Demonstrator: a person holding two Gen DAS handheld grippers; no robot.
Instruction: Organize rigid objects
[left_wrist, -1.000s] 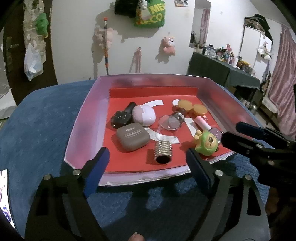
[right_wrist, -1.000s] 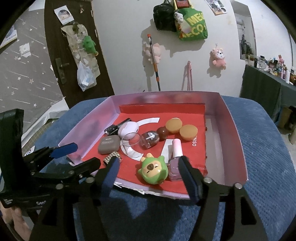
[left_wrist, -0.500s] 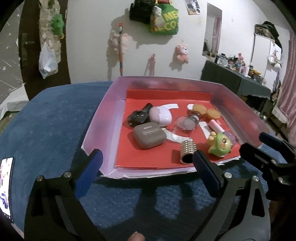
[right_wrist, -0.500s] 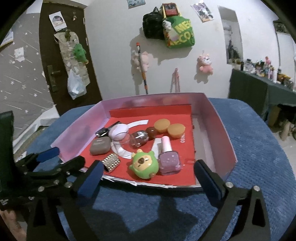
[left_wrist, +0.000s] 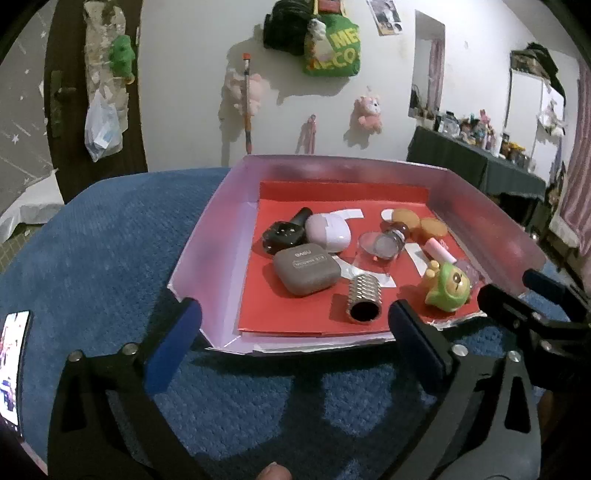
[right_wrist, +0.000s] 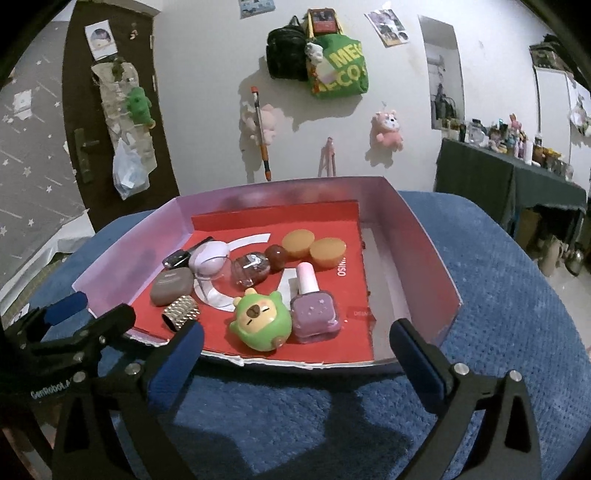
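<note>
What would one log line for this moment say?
left gripper: open, empty | right gripper: open, empty | both short of tray | green toy, nail polish nearest front edge

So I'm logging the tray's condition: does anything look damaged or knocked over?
Yes. The tray's near edge is ragged and torn, with no wall there. Inside, the nail polish, silver tube and glass bottle lie on their sides.
</note>
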